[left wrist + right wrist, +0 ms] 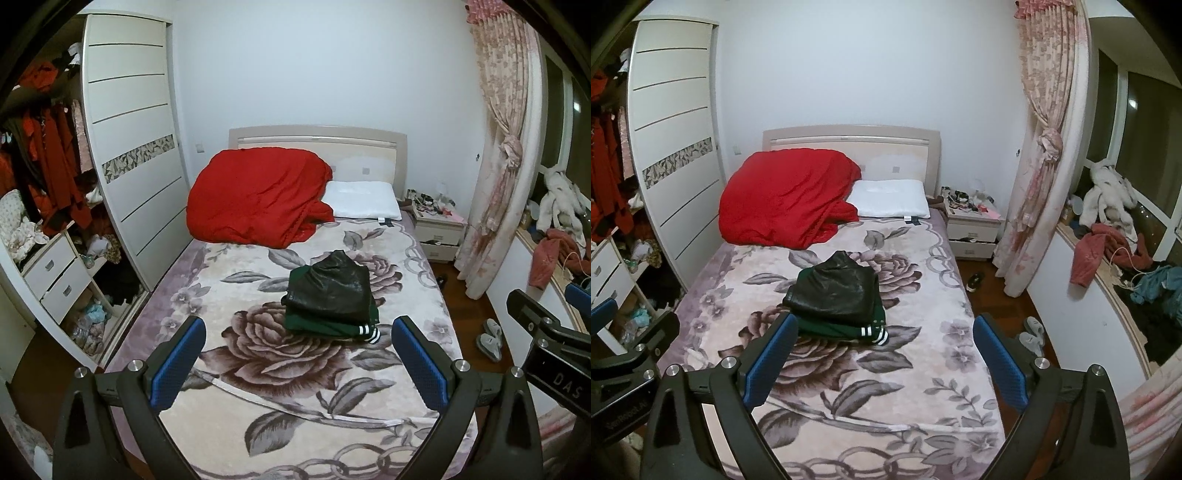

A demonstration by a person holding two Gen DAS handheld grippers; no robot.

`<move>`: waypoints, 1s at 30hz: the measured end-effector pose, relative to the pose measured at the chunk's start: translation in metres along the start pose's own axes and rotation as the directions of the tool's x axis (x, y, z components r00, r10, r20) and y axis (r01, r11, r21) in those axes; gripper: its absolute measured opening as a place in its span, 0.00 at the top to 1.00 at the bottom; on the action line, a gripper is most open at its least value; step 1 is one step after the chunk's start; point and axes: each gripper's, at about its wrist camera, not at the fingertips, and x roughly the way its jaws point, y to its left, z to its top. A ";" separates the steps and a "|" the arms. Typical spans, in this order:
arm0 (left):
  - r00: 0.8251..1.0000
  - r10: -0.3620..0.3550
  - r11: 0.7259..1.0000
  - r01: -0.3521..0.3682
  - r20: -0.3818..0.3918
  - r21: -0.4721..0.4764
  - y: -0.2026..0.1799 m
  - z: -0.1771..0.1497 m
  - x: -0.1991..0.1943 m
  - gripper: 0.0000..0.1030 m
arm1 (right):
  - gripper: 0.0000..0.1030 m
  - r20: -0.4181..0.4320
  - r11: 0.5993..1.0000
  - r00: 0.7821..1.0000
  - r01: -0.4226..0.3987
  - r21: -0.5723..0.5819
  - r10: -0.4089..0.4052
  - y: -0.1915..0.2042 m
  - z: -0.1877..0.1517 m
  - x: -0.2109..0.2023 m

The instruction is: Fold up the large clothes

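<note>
A folded black and dark green jacket (332, 295) (836, 291) with white-striped cuffs lies in a neat stack in the middle of the flowered bedspread (280, 369) (886, 387). My left gripper (299, 328) hangs above the bed's near part, short of the stack, jaws wide apart and empty. My right gripper (882, 328) is also open and empty, its left finger (772, 354) overlapping the stack's near edge in the picture. Each gripper shows at the edge of the other's view: the right gripper (546, 332), the left gripper (631, 354).
A red quilt (258, 199) and a white pillow (364, 199) lie at the headboard. An open wardrobe (55, 221) full of clothes stands left. A nightstand (437, 229), curtain (498, 166), slippers (489, 338) and a cluttered window ledge (1126, 266) are on the right.
</note>
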 end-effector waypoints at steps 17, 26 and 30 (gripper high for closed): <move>1.000 0.017 1.000 -0.017 0.008 -0.013 0.006 0.000 -0.003 0.00 | 0.04 -0.009 1.000 1.000 -0.018 -0.001 0.018 0.011 0.002 0.007; 0.999 0.034 0.999 -0.033 0.015 -0.021 0.008 0.004 -0.006 0.00 | 0.04 -0.009 1.000 1.000 -0.018 0.006 0.018 0.012 -0.005 0.001; 0.999 0.034 0.999 -0.034 0.015 -0.023 0.008 0.004 -0.007 0.00 | 0.04 -0.009 1.000 1.000 -0.026 0.006 0.026 0.012 -0.006 0.002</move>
